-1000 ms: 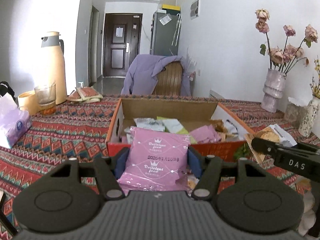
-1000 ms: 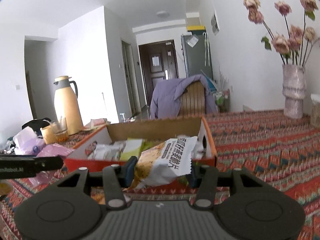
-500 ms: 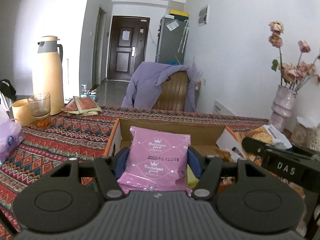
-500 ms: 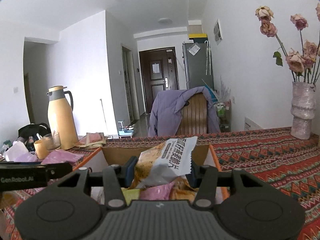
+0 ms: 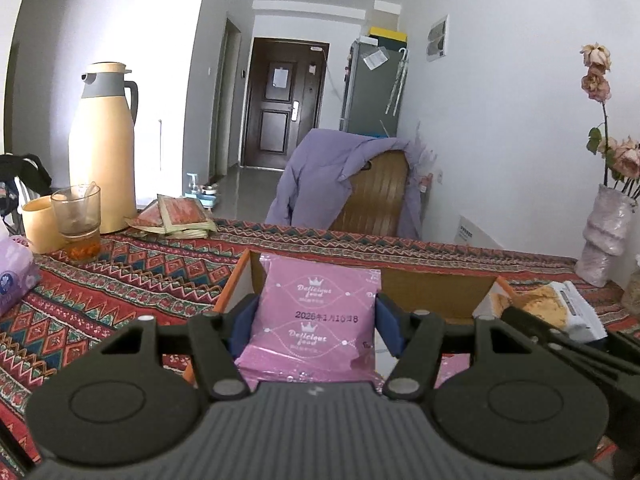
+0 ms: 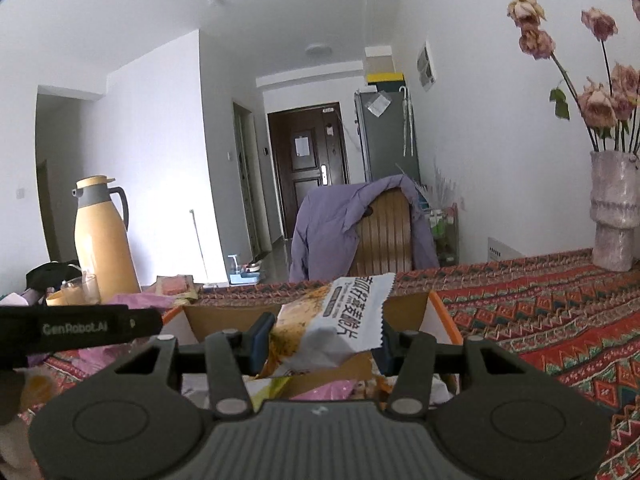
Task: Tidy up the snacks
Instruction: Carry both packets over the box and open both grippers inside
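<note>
Left wrist: our left tongs (image 5: 316, 318) grip pink packet (image 5: 316, 312) | right tongs (image 6: 322, 342) grip cracker packet (image 6: 344, 320) | both now above box (image 5: 436, 292), ready to drop

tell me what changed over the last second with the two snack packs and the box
Both hand-held grippers carried their packs forward over the cardboard box, whose far wall now looks closer. Unchanged: the left hand-held gripper grips the pink pack, the right hand-held gripper the white-and-yellow pack; nothing released.

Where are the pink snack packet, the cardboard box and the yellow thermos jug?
pink snack packet (image 5: 320, 312): left wrist view, printed front.
cardboard box (image 5: 432, 292): left wrist view, inner back wall.
yellow thermos jug (image 5: 102, 160): left wrist view, body.
</note>
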`<state>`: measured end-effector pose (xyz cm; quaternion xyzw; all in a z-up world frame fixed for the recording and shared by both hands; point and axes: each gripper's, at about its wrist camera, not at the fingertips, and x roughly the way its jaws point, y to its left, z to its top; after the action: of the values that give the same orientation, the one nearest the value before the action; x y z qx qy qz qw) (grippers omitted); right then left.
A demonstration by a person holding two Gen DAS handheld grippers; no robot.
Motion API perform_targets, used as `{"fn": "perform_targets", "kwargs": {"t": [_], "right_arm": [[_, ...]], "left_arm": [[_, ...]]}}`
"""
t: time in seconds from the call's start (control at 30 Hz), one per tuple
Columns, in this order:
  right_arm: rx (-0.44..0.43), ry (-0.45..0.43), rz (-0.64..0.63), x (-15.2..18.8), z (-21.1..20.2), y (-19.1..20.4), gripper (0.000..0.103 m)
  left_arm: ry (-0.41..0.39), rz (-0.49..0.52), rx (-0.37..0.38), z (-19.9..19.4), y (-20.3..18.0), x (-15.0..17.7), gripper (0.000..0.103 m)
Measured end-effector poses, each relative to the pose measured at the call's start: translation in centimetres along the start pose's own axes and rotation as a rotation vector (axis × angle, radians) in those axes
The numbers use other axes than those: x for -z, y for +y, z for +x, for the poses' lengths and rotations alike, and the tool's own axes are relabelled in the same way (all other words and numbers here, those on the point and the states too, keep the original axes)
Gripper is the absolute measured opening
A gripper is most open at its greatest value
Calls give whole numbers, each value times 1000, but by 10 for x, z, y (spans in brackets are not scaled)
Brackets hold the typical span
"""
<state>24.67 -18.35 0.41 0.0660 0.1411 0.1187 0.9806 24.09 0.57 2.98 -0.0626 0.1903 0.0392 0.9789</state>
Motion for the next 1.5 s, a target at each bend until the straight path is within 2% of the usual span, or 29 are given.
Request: {"fn": "perform_targets", "kwargs": {"t": [0.2, 0.37, 0.4, 0.43, 0.5, 0.53, 0.57, 0.63, 0.77, 1.2, 1.37, 1.5], "right_arm": [[4, 56, -11, 10, 13, -1, 49], [19, 70, -50, 17, 16, 3, 52], [21, 72, -54, 18, 16, 3, 51], [23, 73, -55, 19, 15, 3, 57], [25, 71, -44, 18, 13, 0, 76], [24, 65, -36, 18, 11, -1, 90], [23, 58, -27, 18, 9, -2, 98], [32, 45, -9, 17, 5, -7, 103], [60, 31, 12, 16, 1, -12, 103], [67, 17, -1, 16, -5, -7, 103], [65, 9, -10, 7, -13, -5, 103], [60, 4, -3, -4, -23, -3, 103]], "left_arm": [[18, -9, 0, 15, 10, 12, 63], [27, 29, 13, 19, 10, 23, 64], [26, 22, 13, 18, 11, 23, 68], [21, 15, 18, 17, 12, 23, 73], [-1, -4, 32, 13, 16, 22, 87], [-15, -9, 32, 10, 17, 21, 91], [-28, -13, 24, 8, 17, 20, 101], [-59, -25, 4, 3, 18, 20, 103], [-59, -49, 2, 1, 21, 19, 103], [-76, -68, 3, -15, 20, 10, 103], [-78, -75, -11, -24, 17, 0, 103], [-61, -100, 17, -36, 17, -9, 103]]}}
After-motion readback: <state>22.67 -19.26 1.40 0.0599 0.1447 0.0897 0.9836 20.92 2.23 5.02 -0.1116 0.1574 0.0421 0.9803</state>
